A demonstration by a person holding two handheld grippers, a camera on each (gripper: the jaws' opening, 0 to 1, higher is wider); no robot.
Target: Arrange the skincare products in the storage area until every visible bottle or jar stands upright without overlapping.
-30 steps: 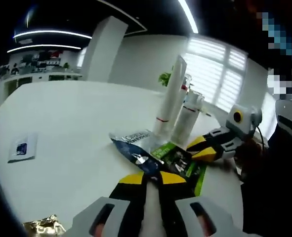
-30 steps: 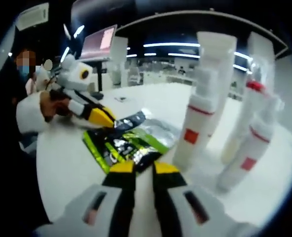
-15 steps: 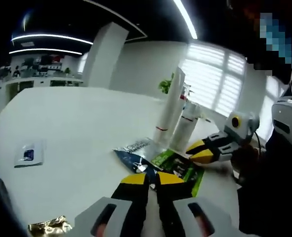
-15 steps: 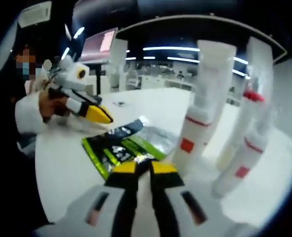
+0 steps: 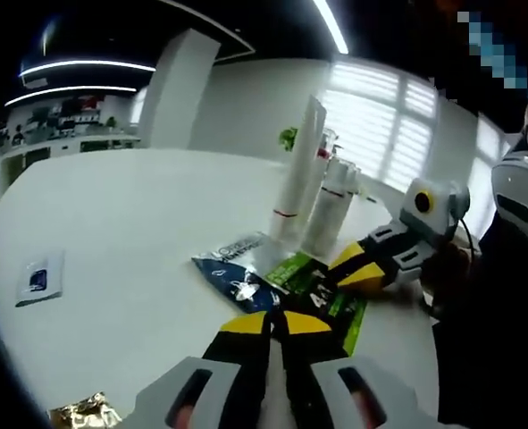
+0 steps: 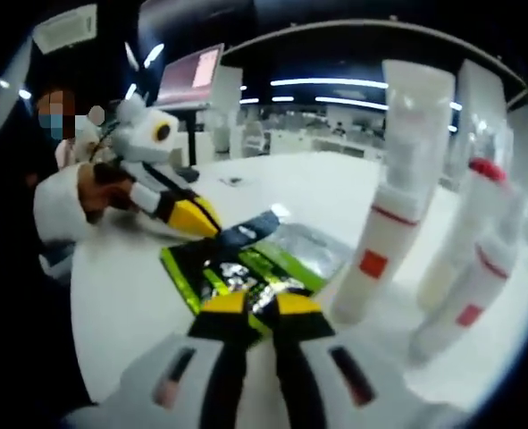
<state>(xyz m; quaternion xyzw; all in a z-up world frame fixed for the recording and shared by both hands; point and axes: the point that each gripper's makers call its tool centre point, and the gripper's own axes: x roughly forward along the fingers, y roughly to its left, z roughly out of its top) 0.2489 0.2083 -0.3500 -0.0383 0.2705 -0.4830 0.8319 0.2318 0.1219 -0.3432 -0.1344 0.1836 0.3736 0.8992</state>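
Note:
Three flat sachets lie overlapped on the white table: a blue sachet (image 5: 235, 281) (image 6: 246, 232), a silvery sachet (image 5: 246, 248) (image 6: 315, 243) and a green sachet (image 5: 322, 288) (image 6: 212, 273). Behind them a tall white tube (image 5: 297, 170) (image 6: 396, 188) and white pump bottles (image 5: 331, 210) (image 6: 473, 232) stand upright. My left gripper (image 5: 277, 322) (image 6: 201, 219) is shut with its tips on the blue sachet's corner. My right gripper (image 6: 260, 308) (image 5: 348, 268) is shut on the green sachet's edge.
A small white packet (image 5: 38, 277) lies far left on the table (image 5: 129, 206), and a gold wrapper (image 5: 80, 411) sits near the front edge. A person's sleeve (image 6: 54, 201) holds the left gripper. A monitor (image 6: 192, 76) stands beyond.
Both views shifted slightly. In the right gripper view the left gripper's tips dropped back onto the blue sachet's end. The sachets and bottles kept their places.

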